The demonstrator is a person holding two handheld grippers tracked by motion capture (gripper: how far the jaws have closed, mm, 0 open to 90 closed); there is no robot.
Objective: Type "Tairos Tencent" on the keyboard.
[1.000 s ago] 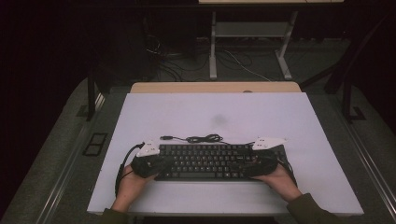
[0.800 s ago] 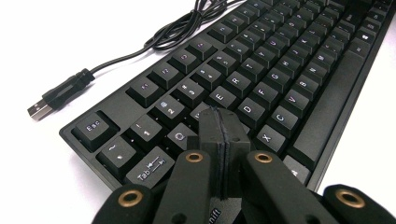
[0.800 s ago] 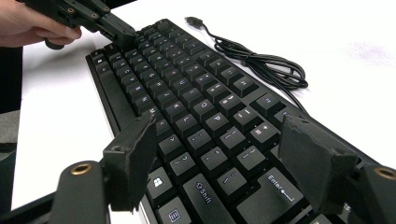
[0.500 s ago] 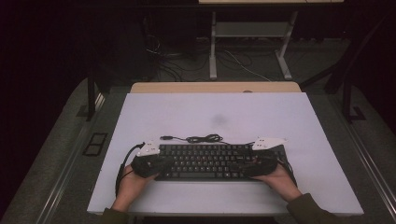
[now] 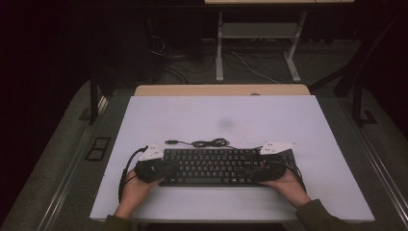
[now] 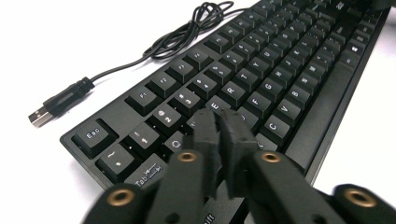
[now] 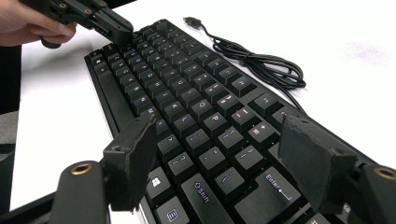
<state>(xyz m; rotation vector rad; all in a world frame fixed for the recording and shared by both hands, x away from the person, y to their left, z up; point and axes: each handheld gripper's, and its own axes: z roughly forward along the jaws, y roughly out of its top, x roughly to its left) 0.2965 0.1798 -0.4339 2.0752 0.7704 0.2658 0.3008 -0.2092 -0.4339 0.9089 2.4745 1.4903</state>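
Near the front edge of the white table (image 5: 308, 125) lies the keyboard (image 5: 219, 167), and both grippers are parked right at its ends. Left gripper (image 6: 223, 122) hangs over the left end, its tip above the Q and W keys; its jaws sit nearly together with just a thin slit between them, having just eased apart a touch, and nothing is caught in that slit. In the high view the left gripper (image 5: 153, 165) covers the keyboard's left end, the left hand (image 5: 132, 190) behind it. Right gripper (image 7: 217, 140) is spread wide over the right end, one jaw toward the front edge by the Windows key, the other out past Enter; the keys lie beneath and between them, but whether the pads press on the board I cannot tell. From above, the right gripper (image 5: 269, 166) sits at the right end with the right hand (image 5: 286, 185) behind it.

Now the keyboard itself: black, full rows of low keys with pale legends, lying flat and square to the table edge. Its thin black cable (image 5: 209, 143) is bunched in loose loops just behind the far edge, touching the table, and the USB plug (image 6: 41, 115) lies free on the white surface beyond the Esc corner
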